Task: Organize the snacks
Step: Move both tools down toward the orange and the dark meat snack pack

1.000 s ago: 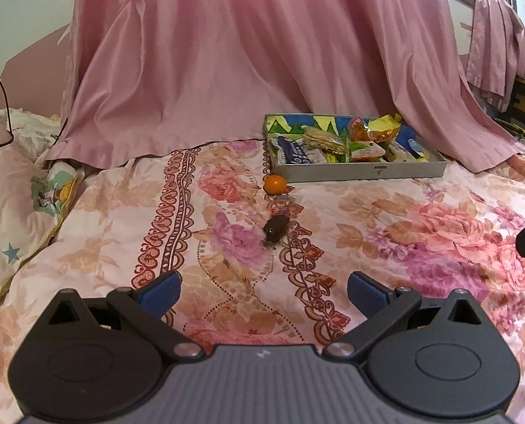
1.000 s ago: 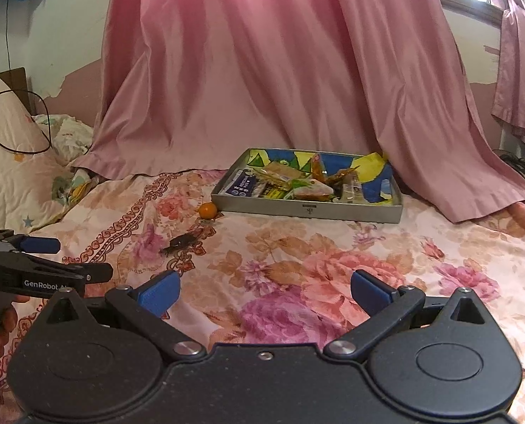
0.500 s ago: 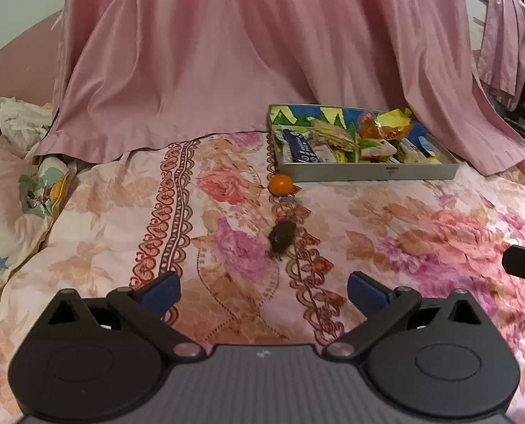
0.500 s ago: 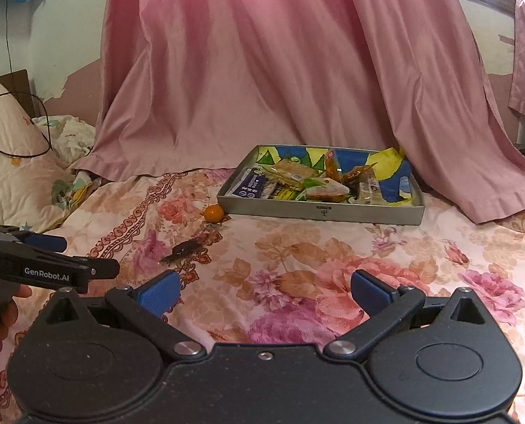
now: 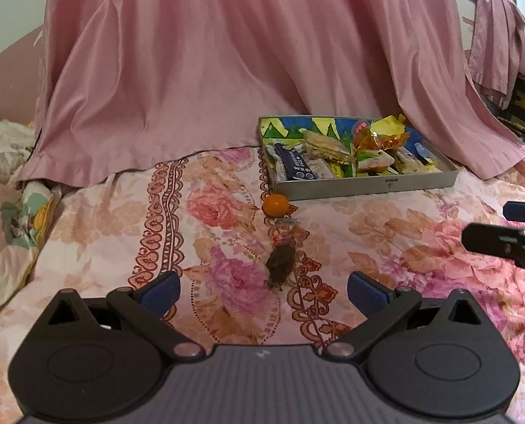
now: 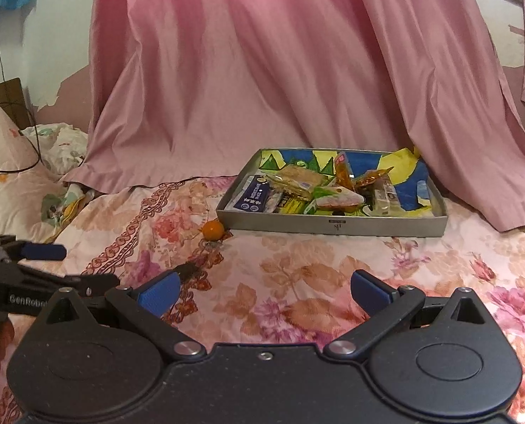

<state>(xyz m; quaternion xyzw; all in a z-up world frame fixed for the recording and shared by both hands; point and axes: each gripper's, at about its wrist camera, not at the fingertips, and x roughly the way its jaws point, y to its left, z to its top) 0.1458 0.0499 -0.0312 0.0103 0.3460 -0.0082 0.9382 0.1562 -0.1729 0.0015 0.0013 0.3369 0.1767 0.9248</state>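
Step in hand: I judge this the approach to a pick; my left gripper [image 5: 262, 288] is lined up on the small dark brown wrapped snack [image 5: 280, 263] lying loose on the floral bedsheet [image 5: 386, 226]
Left gripper: blue pads wide apart, nothing between them, the dark snack just ahead of the gap
Right gripper: my right gripper [image 6: 264, 291] also stands wide apart and empty, aimed toward the tray
Task's thing: the dark snack is crumpled and low, sitting on a red scroll band of the sheet, well short of the shallow grey metal tray with a blue, yellow and green lining [image 5: 368, 187]
Second stray: a small round orange candy or fruit [image 5: 275, 205] just beside the tray's near left corner, outside it
Tray: already crowded with assorted wrapped packets
Next move: I would ease the left gripper forward and down until the pads straddle the snack, then close gently, since the soft bed may give and the wrapper could slip
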